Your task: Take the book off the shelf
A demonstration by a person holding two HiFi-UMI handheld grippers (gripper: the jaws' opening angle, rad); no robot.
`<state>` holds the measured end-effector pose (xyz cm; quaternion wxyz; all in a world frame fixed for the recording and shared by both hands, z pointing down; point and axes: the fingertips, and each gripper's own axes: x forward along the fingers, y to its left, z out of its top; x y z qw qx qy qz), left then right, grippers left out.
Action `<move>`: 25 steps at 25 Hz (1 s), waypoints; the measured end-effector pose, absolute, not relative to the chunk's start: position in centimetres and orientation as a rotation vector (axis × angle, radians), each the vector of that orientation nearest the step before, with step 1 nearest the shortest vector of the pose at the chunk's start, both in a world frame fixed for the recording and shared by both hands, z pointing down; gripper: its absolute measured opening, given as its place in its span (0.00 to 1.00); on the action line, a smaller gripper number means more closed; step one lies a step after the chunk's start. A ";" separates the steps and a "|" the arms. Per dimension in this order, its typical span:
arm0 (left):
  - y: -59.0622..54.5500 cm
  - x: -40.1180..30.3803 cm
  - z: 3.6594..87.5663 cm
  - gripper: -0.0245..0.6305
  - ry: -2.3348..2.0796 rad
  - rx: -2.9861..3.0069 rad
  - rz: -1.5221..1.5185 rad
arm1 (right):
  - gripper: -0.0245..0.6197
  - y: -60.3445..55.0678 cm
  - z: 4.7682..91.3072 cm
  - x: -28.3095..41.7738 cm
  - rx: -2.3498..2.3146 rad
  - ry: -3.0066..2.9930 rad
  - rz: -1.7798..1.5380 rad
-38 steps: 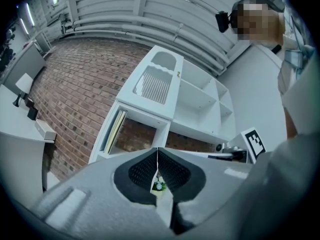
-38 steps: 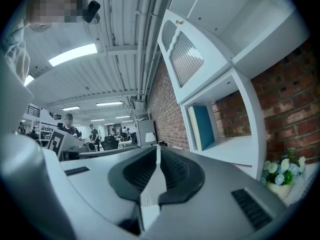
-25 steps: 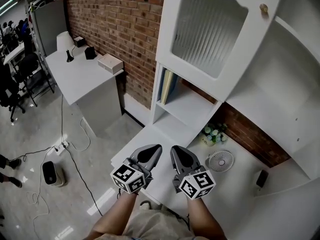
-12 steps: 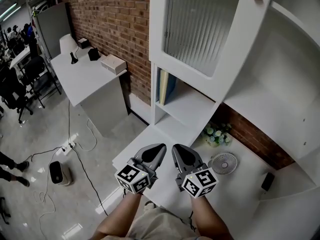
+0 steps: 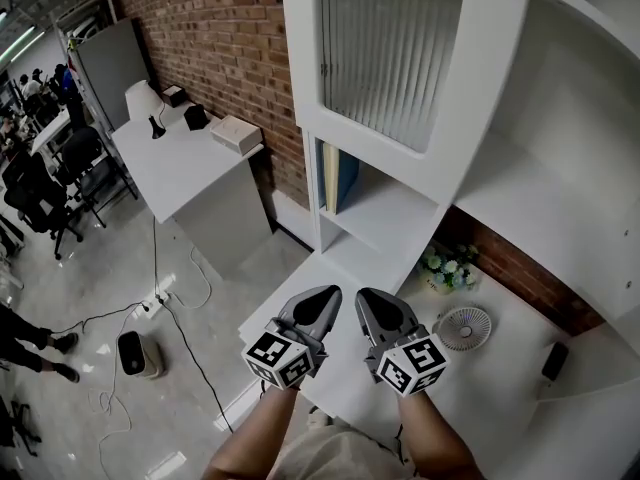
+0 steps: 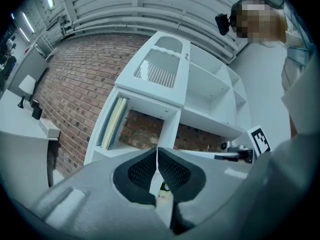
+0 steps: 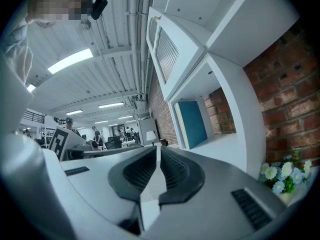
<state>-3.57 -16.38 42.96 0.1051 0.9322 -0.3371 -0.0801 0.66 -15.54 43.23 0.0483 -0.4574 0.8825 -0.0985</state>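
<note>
A blue-covered book [image 5: 341, 177] leans upright against the left wall of the white shelf unit's lowest open cubby [image 5: 400, 218]; it also shows in the right gripper view as the teal book [image 7: 193, 122] and in the left gripper view as pale page edges [image 6: 114, 122]. My left gripper [image 5: 318, 303] and right gripper [image 5: 374, 303] hover side by side over the white desk [image 5: 340, 268], below and short of the cubby. Both have their jaws pressed together with nothing between them.
A glass-fronted cabinet door [image 5: 395, 48] hangs above the cubby. Small white flowers [image 5: 450, 268], a little round fan [image 5: 466, 326] and a dark object [image 5: 553, 360] sit on the desk to the right. A second desk [image 5: 185, 158] stands left along the brick wall.
The head view has shifted, so the shelf unit looks closer and more upright. Both grippers have drifted slightly right and down in the view, still shut and side by side.
</note>
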 end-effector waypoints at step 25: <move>-17.4 -2.7 42.7 0.27 -1.052 2.783 -0.196 | 0.07 -15.4 43.2 1.8 -1.394 2.692 -0.289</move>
